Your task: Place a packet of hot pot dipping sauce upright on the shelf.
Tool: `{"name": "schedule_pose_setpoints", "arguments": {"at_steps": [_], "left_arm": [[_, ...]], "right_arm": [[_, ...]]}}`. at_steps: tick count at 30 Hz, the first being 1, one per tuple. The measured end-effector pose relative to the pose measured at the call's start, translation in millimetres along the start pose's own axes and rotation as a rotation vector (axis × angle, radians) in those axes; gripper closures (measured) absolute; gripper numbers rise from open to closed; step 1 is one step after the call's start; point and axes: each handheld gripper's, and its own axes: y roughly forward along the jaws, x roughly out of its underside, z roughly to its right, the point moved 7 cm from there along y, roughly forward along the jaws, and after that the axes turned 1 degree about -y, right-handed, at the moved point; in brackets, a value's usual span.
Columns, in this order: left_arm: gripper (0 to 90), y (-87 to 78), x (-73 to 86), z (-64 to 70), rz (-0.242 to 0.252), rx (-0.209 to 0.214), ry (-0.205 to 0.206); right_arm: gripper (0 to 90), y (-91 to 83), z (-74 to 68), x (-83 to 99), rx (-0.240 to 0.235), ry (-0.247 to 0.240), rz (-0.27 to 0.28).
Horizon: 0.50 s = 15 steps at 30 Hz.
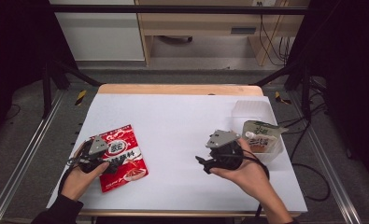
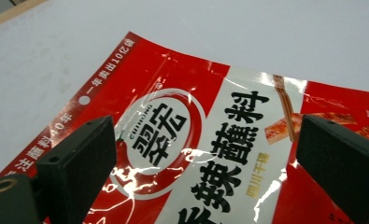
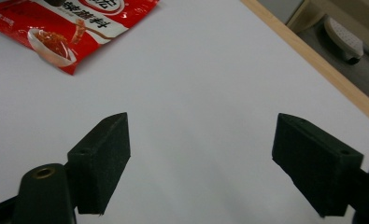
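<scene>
Left gripper (image 1: 108, 164): jaws wide apart, hovering low over red sachet (image 1: 124, 157). Right gripper (image 1: 202, 161): jaws wide apart over bare table (image 1: 182, 121), pointing left.

Loads of bare white table (image 1: 182, 121) between my two grippers, so I can cross the middle freely. Only clutter: the red sauce packet (image 1: 124, 156) lying flat at the left, and the clear bin (image 1: 256, 111) holding a green pouch (image 1: 261, 135) on the right edge.
</scene>
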Motion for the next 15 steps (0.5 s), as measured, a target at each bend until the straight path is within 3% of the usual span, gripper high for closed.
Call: {"name": "schedule_pose_setpoints", "arguments": {"at_steps": [5,9,15], "left_arm": [[4.9,-1.9,1.5,-8.9,0.000,-0.022,-0.005],[5.0,-4.1,4.4,-16.9,-0.003,-0.039,-0.006],[5.0,-6.9,6.6,-26.8,0.001,-0.055,-0.024]], "right_arm": [[21.8,23.3,-18.2,-3.8,-0.015,0.032,0.024],[21.9,37.1,-30.6,-1.9,-0.010,0.010,0.001],[22.4,48.8,-37.2,9.0,0.018,0.034,0.005]]}}
